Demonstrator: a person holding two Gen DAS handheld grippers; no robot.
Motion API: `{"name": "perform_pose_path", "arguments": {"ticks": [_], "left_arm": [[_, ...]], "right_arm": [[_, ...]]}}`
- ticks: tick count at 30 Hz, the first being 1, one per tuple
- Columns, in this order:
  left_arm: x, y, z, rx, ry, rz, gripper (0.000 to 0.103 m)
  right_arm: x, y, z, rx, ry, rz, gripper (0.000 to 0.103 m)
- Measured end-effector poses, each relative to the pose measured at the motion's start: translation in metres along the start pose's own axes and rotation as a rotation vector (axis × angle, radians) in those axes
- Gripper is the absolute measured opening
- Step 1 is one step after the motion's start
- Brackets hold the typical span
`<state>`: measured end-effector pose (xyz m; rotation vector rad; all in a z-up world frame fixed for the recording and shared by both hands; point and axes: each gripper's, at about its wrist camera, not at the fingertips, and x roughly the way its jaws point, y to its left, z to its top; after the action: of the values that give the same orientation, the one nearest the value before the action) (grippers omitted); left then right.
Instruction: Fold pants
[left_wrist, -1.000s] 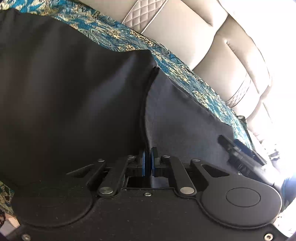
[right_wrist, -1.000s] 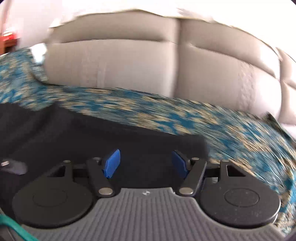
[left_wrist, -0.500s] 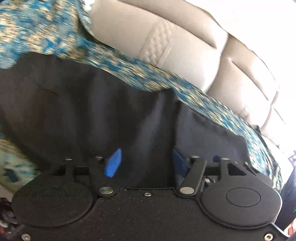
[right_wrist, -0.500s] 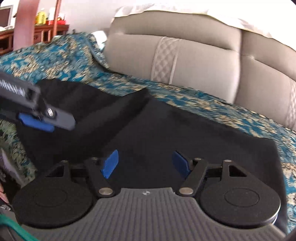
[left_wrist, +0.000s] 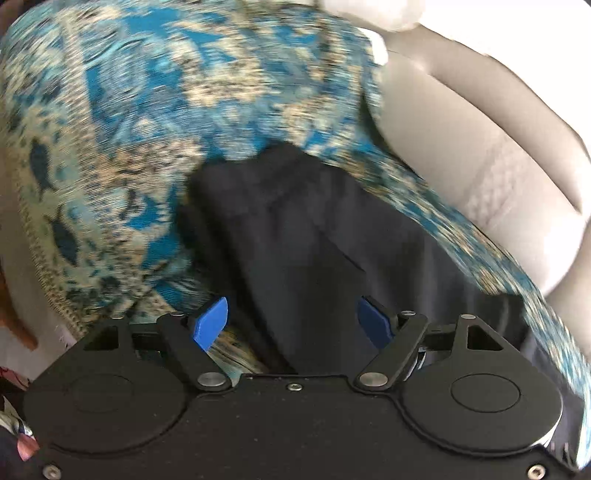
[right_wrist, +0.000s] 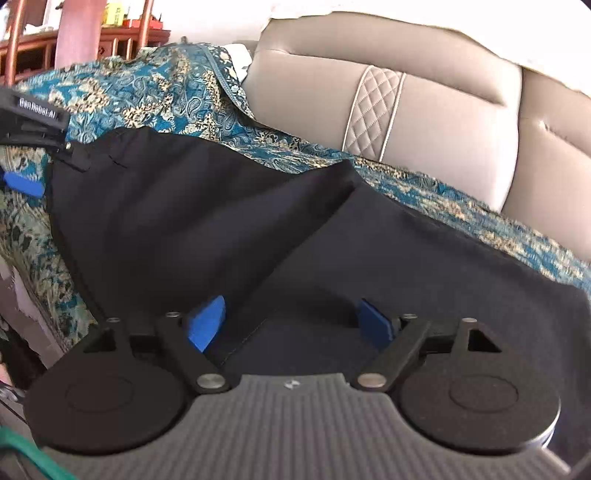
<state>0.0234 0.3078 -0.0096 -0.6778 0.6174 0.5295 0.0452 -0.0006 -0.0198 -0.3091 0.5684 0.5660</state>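
The black pants (right_wrist: 258, 229) lie flat on a blue and gold patterned cover (right_wrist: 155, 96) over a sofa seat, with one layer folded over the other along a diagonal edge. My right gripper (right_wrist: 291, 325) is open and empty, low over the near edge of the pants. My left gripper (left_wrist: 291, 325) is open and empty over the left end of the pants (left_wrist: 295, 229). It also shows in the right wrist view (right_wrist: 26, 155), at the far left by that end of the pants.
The beige sofa backrest (right_wrist: 424, 122) rises behind the seat. The patterned cover (left_wrist: 129, 129) drapes over the sofa's left end. A wooden shelf (right_wrist: 74, 33) stands far back on the left.
My left gripper let go of the pants and opened, then swung left toward the pants' end. My right gripper stayed open and pulled back, so the whole garment shows.
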Motion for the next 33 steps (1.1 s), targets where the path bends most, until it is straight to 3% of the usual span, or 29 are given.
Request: {"name": "perform_pose_path", "arguments": {"ticks": [4, 17, 19, 21, 23, 26, 28, 33], "left_arm": [[0.013, 0.015, 0.006, -0.067, 0.001, 0.011, 0.065], [0.047, 0.026, 0.027, -0.125, -0.049, 0.041, 0.067], [0.053, 0.025, 0.031, -0.119, -0.058, 0.048, 0.063], [0.055, 0.025, 0.031, -0.120, -0.064, 0.051, 0.062], [0.055, 0.024, 0.029, -0.108, -0.071, 0.047, 0.062], [0.053, 0.023, 0.023, -0.084, -0.088, 0.052, 0.059], [0.052, 0.021, 0.021, -0.072, -0.094, 0.067, 0.053], [0.044, 0.027, 0.019, -0.097, -0.092, 0.072, 0.039]], "right_arm": [[0.001, 0.000, 0.000, -0.004, 0.001, 0.002, 0.090], [0.001, 0.001, -0.002, 0.001, -0.006, 0.005, 0.091], [0.000, 0.000, 0.000, 0.007, 0.005, 0.011, 0.091], [-0.004, -0.008, 0.011, 0.066, 0.042, 0.069, 0.090], [-0.012, -0.023, 0.020, 0.175, 0.017, 0.155, 0.090], [-0.015, -0.035, 0.034, 0.204, -0.016, 0.103, 0.089], [-0.007, -0.038, 0.038, 0.168, -0.017, 0.056, 0.080], [0.013, -0.042, 0.043, 0.060, 0.010, 0.078, 0.069]]}}
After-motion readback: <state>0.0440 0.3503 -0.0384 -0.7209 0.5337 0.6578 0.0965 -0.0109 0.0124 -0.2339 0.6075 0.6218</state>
